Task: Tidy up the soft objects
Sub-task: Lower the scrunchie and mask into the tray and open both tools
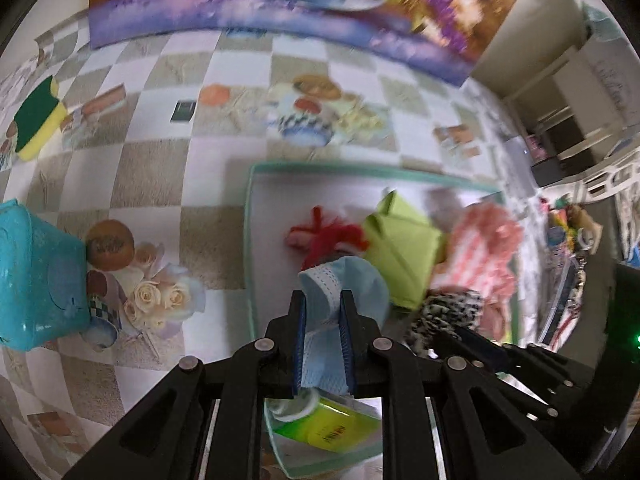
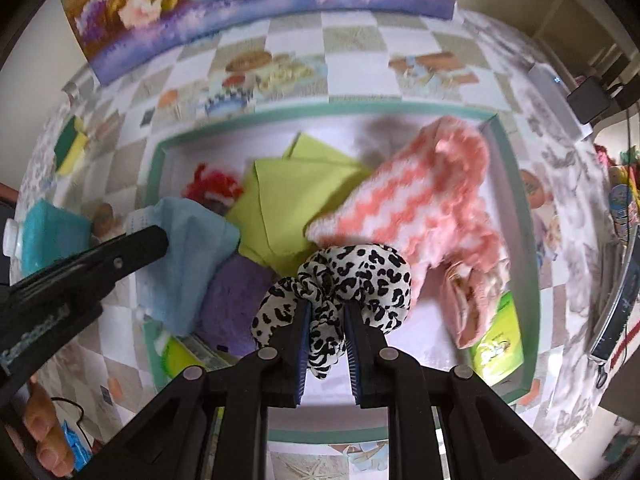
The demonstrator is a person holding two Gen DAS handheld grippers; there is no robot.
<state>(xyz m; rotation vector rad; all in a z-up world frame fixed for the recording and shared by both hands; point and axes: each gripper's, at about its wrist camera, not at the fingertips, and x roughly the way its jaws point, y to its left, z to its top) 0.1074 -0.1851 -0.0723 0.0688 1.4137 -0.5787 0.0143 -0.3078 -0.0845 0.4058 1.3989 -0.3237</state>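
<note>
A white tray with a green rim (image 1: 250, 216) (image 2: 514, 168) holds soft things: a lime cloth (image 1: 400, 248) (image 2: 288, 200), a pink-and-white fuzzy sock (image 1: 484, 248) (image 2: 424, 200), a red yarn piece (image 1: 332, 236) (image 2: 212, 184) and a purple cloth (image 2: 236, 304). My left gripper (image 1: 324, 304) is shut on a light blue face mask (image 1: 352, 280) (image 2: 192, 248) above the tray's left part. My right gripper (image 2: 326, 312) is shut on a black-and-white leopard scrunchie (image 2: 352, 280) (image 1: 444, 312) above the tray's near middle.
A teal basket (image 1: 32, 276) (image 2: 48, 232) stands left of the tray. A green-yellow sponge (image 1: 36, 120) (image 2: 70, 144) lies far left on the checked tablecloth. Green packets (image 1: 328, 428) (image 2: 498, 344) lie in the tray's near part. Shelves (image 1: 576, 120) stand at right.
</note>
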